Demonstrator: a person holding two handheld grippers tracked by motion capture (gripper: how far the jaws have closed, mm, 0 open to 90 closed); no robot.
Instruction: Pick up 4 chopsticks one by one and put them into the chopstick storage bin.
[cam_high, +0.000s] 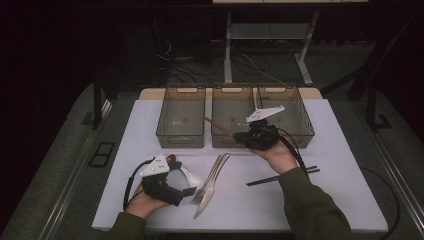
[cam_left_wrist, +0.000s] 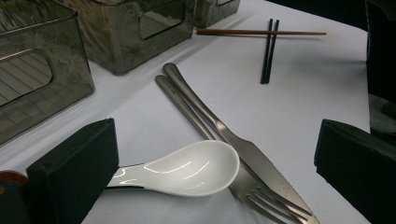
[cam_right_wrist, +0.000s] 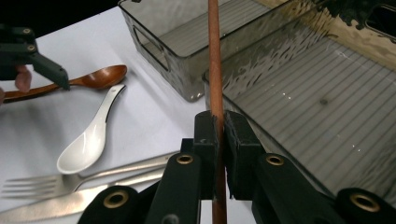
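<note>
White tabletop (cam_high: 325, 200) under dim light, dark floor and desk legs beyond. Three smoky plastic bins (cam_high: 181, 120) in a row at far edge.

Right gripper (cam_high: 248, 135) clamped shut on brown chopstick (cam_right_wrist: 215, 70), held about mid-shaft; stick pokes out left and far over near wall of middle bin (cam_high: 231, 120), lifted off table. In right gripper view stick runs straight up between jaws, pads pinching thin wood tight.

Left gripper (cam_high: 187, 191) resting near left, jaws wide apart, nothing pinched. White soup spoon (cam_left_wrist: 187, 169) lying between them, bowl against fork (cam_left_wrist: 266, 205) and knife (cam_left_wrist: 224, 133) at table centre. Wooden spoon (cam_right_wrist: 88, 80) just beyond left hand. Black chopstick pair (cam_left_wrist: 267, 51) flat on table, right of centre, near right forearm.

Handling read on brown chopstick: light, stiff, narrow and likely smooth, so prone to pivot or slide in pads. Mid-shaft hold looks balanced, little droop expected. Best kept square across pads; off-centre grip would probably let long end swing. Low break risk, though tip could catch bin rim if lowered at an angle. Judged step: carry over middle bin, drop tip-first or level inside.

Soup spoon likely ceramic: heavier, slick, chippable. Handle probably better pick point than bowl.
</note>
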